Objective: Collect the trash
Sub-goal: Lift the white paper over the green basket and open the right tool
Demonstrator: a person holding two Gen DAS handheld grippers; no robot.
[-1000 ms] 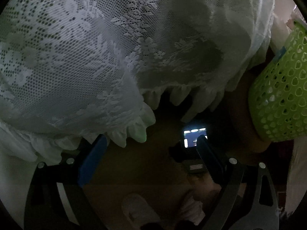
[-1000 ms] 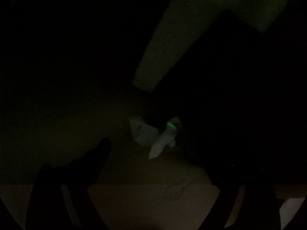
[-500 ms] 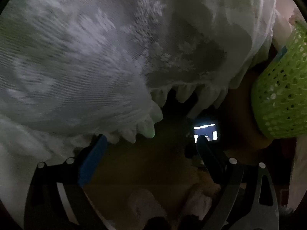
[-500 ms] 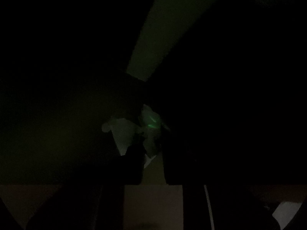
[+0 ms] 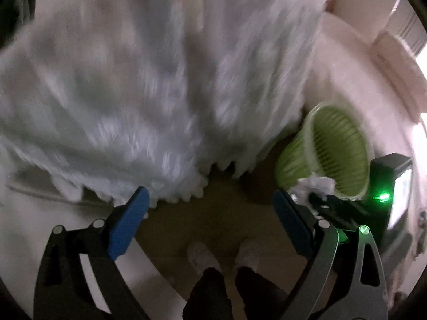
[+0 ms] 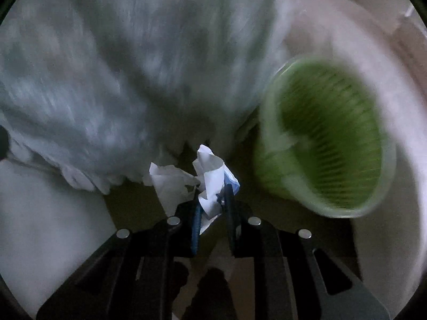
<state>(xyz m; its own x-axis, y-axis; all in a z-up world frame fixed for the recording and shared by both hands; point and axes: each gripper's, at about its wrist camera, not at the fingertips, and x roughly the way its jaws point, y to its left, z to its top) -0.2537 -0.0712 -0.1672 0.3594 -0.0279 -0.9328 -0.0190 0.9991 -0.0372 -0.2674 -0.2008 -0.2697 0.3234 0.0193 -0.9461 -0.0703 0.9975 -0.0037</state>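
Crumpled paper (image 6: 210, 184) – right-wrist view clearest

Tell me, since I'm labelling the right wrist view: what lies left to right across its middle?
Lace cloth → crumpled paper held in the right tool → green basket.

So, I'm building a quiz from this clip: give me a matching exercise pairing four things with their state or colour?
Things:
1. left gripper
2. right gripper
3. basket
4. lace cloth

States:
A. green, mouth facing the camera
B. open, nothing between its fingers
C. white, hanging with a scalloped edge
D. shut on crumpled paper

Pairs: 1-B, 2-D, 3-A, 4-C
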